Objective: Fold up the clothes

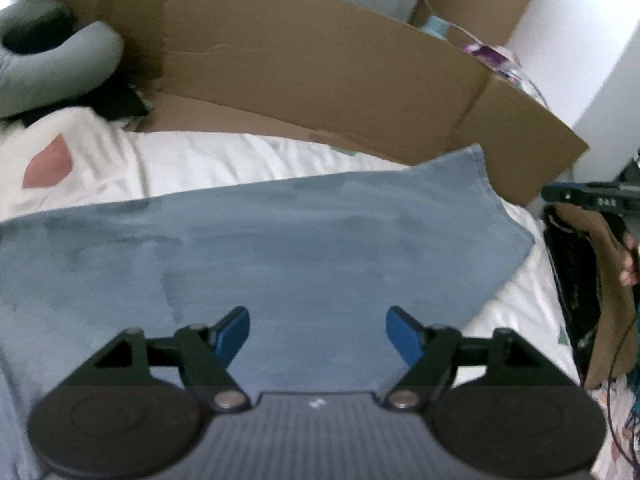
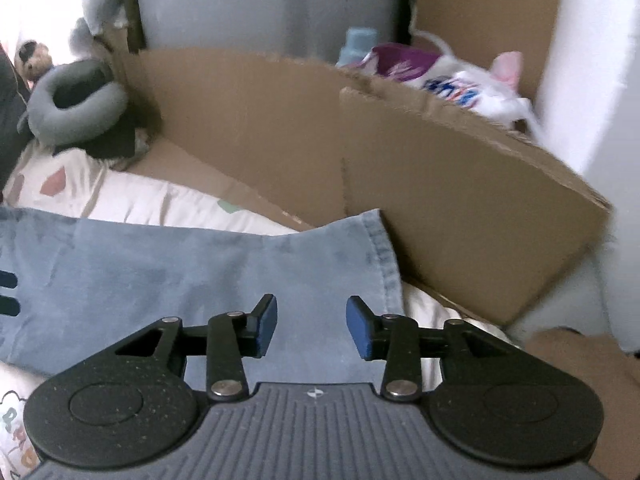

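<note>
blue garment on white bedding, cardboard box behind.

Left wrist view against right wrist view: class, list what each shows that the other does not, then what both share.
Only the left wrist view: a hand at the right edge, beside a brown cloth.
Only the right wrist view: a plush toy and black stripes on the garment.
Both: the blue garment, cardboard box, grey neck pillow, white patterned bedding.
</note>
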